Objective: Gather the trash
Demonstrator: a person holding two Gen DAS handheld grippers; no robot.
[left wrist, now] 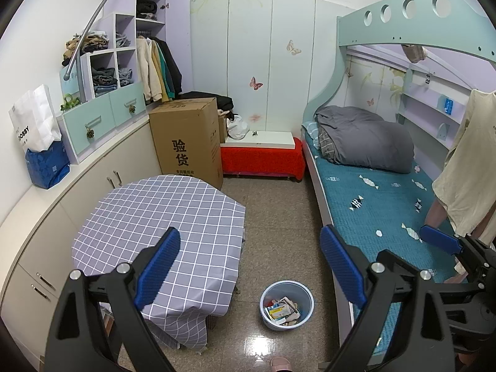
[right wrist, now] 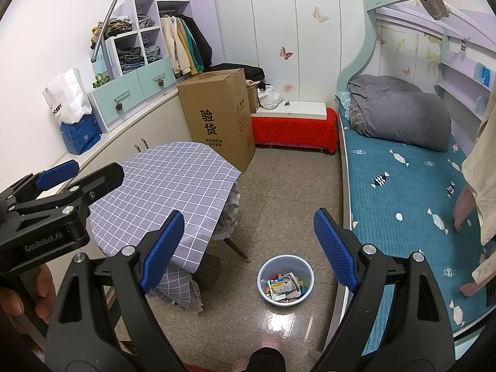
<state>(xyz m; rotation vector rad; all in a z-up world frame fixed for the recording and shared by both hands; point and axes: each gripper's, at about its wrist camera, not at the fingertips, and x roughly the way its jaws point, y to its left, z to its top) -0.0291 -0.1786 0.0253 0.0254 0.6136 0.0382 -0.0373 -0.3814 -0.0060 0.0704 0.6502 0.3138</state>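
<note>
Through the left wrist camera I see my left gripper (left wrist: pixel 251 266) with its blue pads spread wide and nothing between them, pointing down over the speckled floor (left wrist: pixel 272 204). Below the gap sits the pale blue trash bin (left wrist: pixel 286 305), standing upright on the floor between the table and the bed, with small boxes and paper scraps (left wrist: pixel 283 310) already lying inside it. The table under its grey checked cloth (left wrist: pixel 161 214) fills the left of this view, a tall cardboard box (left wrist: pixel 186 139) stands behind it, and the bed with the teal sheet (left wrist: pixel 378 198) runs along the right, a grey duvet (left wrist: pixel 365 138) bundled at its far end. My right gripper (left wrist: pixel 440 241) pokes in from the right edge above the mattress; from here I cannot tell how its jaws stand. Through the right wrist camera my right gripper (right wrist: pixel 249 251) shows its jaws far apart and empty, the same bin (right wrist: pixel 285 279) on the floor just below the gap and near the bed frame. My left gripper (right wrist: pixel 59 176) enters from the left over the table edge, a hand (right wrist: pixel 18 297) around its handle. A pink slipper (right wrist: pixel 269 341) shows at the bottom edge.
</note>
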